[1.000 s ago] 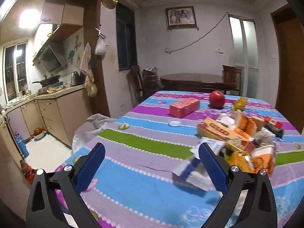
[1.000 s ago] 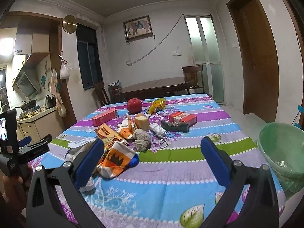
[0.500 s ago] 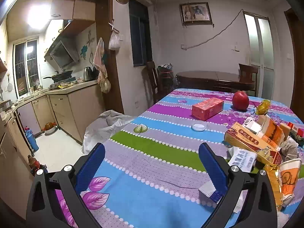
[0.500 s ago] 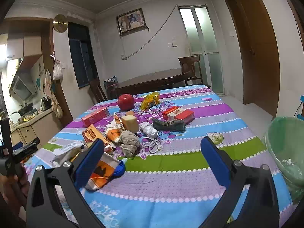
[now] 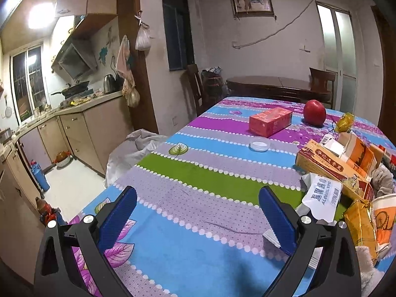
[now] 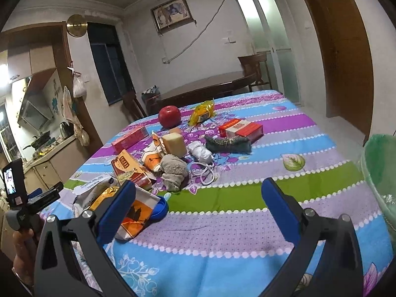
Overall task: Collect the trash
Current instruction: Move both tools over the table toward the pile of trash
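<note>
While both grippers hang empty with jaws apart, the left gripper [image 5: 198, 219] has swung away from the trash pile [image 6: 148, 168], now at that frame's right edge; the right gripper [image 6: 198, 212] has edged closer, bin [image 6: 378, 173] far right, nothing collected.

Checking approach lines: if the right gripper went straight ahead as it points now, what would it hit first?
Probably the white cable, then the grey cloth beside it; the right gripper is open over bare tablecloth. Depth is uncertain.

Glossy red apple [image 6: 169, 116] on matt patterned cloth tablecloth [image 6: 247, 222]
</note>
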The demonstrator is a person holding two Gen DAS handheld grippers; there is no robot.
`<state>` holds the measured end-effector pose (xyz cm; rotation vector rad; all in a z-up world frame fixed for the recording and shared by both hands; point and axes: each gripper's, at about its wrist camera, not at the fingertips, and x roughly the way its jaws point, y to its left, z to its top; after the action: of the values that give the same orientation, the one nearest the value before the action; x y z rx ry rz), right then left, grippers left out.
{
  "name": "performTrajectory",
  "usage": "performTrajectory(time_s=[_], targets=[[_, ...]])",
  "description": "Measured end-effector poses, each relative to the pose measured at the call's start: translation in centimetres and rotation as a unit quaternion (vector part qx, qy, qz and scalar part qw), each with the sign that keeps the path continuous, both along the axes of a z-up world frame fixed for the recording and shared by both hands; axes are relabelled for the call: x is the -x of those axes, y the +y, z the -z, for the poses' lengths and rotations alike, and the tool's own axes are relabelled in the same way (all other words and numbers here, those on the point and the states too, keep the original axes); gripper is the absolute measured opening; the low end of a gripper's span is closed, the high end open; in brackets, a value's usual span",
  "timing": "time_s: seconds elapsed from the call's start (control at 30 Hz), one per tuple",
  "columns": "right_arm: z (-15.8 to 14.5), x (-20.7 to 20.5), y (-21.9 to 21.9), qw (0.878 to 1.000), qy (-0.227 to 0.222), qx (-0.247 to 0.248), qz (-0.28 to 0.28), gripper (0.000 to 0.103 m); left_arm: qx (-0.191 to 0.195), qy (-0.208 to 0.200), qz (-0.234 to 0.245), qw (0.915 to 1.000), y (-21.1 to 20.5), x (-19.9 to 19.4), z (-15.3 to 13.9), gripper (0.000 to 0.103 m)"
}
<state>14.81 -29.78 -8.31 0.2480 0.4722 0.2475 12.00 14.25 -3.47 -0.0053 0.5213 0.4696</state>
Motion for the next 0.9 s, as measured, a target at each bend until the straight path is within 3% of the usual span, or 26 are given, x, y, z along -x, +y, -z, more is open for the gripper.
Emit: performTrajectory(time_s=[0.27, 0.67, 0.9], targets=[[0.1, 0.1, -0.8, 1.000, 0.001, -0.020, 0.012, 0.098, 0.007, -0.012, -0.004, 0.9999, 0.0, 0.1, 0.0, 0.098], [-0.7, 1.5, 1.3, 0.998, -0.042, 0.049, 0.015, 0.098, -0.003, -0.007, -0.019, 0.9998, -0.1, 2.1, -2.4, 0.098], [-1.3, 3.2, 2.1, 0.997, -0.042, 0.060, 0.008, 0.098, -0.011, 0.022, -0.020, 0.9995, -0.6, 2.6, -2.8, 0.098]])
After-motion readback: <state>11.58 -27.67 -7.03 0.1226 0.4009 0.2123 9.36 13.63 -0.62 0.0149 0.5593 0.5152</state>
